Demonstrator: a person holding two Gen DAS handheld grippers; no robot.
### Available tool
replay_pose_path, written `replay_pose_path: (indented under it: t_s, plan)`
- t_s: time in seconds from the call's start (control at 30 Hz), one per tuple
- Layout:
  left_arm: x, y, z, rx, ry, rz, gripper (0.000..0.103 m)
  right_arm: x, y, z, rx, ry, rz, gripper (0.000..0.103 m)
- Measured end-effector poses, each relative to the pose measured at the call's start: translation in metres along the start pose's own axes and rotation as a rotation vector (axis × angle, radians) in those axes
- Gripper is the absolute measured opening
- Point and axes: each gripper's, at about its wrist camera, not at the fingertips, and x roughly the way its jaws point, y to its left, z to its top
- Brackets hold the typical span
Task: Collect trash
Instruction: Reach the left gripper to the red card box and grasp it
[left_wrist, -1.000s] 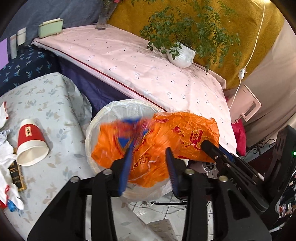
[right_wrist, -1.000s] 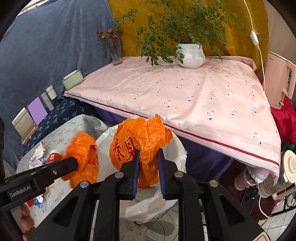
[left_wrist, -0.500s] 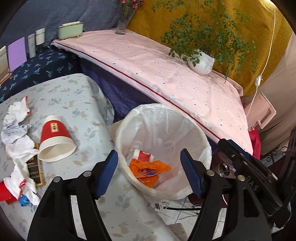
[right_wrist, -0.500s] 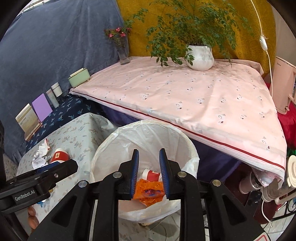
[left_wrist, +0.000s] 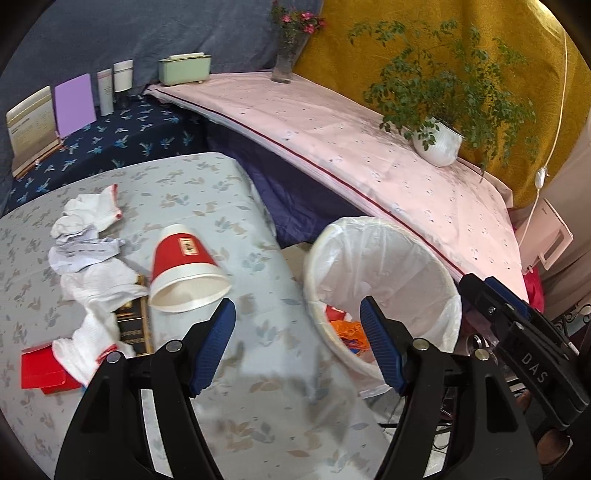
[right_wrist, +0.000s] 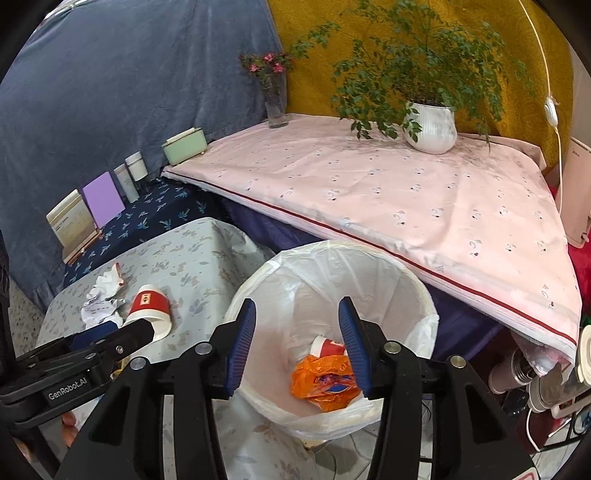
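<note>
- Both pairs of fingers gape wide, holding nothing: right gripper (right_wrist: 297, 343) over the bin (right_wrist: 258, 291), left gripper (left_wrist: 297, 345) at its rim.
- Left of the bin, a red paper cup (left_wrist: 184, 269) lies tipped on the surface (left_wrist: 207, 184).
- Probably light and crushable; pinch its rim gently.
- Crumpled tissues (left_wrist: 88, 251) beyond it look soft.
</note>
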Motion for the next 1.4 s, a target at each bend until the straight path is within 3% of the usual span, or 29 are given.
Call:
replay_pose_path:
  t_s: [0.27,0.6,0.9,1.17,1.4]
  plan:
    - [-0.023,0.045,-0.012,-0.069,-0.035,0.086,0.08,-0.002,0.041,-0.008,-0.053,0.014,0.056,0.048]
    - [-0.049,0.121,-0.031,-0.208,-0.047,0.205,0.082,0.003,0.105,-0.026,-0.141,0.053,0.135,0.048]
    - [-0.067,0.189,-0.058,-0.375,-0.035,0.288,0.091,0.01,0.16,-0.047,-0.208,0.097,0.206,0.048]
    - [-0.07,0.236,-0.086,-0.559,0.02,0.264,0.091,0.023,0.201,-0.063,-0.255,0.138,0.244,0.048]
    - [-0.065,0.258,-0.098,-0.721,0.053,0.123,0.085,0.036,0.227,-0.075,-0.287,0.171,0.262,0.048]
